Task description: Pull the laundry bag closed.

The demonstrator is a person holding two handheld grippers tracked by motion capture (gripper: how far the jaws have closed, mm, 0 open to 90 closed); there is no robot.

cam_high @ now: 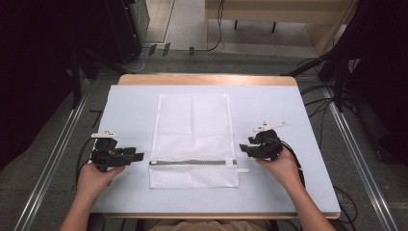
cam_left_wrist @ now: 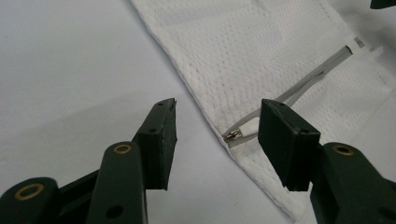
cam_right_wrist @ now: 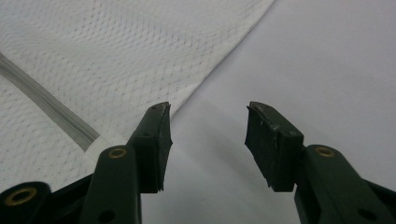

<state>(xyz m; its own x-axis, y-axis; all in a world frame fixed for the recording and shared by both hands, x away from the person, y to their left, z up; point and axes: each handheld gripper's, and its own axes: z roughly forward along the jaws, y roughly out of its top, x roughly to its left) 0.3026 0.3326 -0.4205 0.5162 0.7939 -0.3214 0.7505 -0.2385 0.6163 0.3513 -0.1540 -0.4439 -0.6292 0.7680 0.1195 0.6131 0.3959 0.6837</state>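
We see a surface (cam_high: 130, 103) covered in pale sheet, wood showing along its far edge. A white mesh laundry bag (cam_high: 192, 125) lies flat at the middle of it, long axis running from near edge to far edge, with the bag's near end closer to the near edge. A grey zipper (cam_high: 190, 162) crosses the bag close to its near end, a white pull tab (cam_high: 243, 170) sticking out past the bag's right edge.

Left tool (cam_high: 138, 156) sits just beside the bag's left edge, level with the zipper, jaws pointing at it. In the left gripper view we see the left tool (cam_left_wrist: 217, 140) wide apart, nothing held, the zipper's metal end (cam_left_wrist: 232, 136) lying between the jaws on the bag's edge.

Right tool (cam_high: 244, 147) sits just beside the bag's right edge, slightly farther than the zipper. In the right gripper view we see the right tool (cam_right_wrist: 208, 140) spread wide, empty, over bare surface with the bag's edge at its left jaw.
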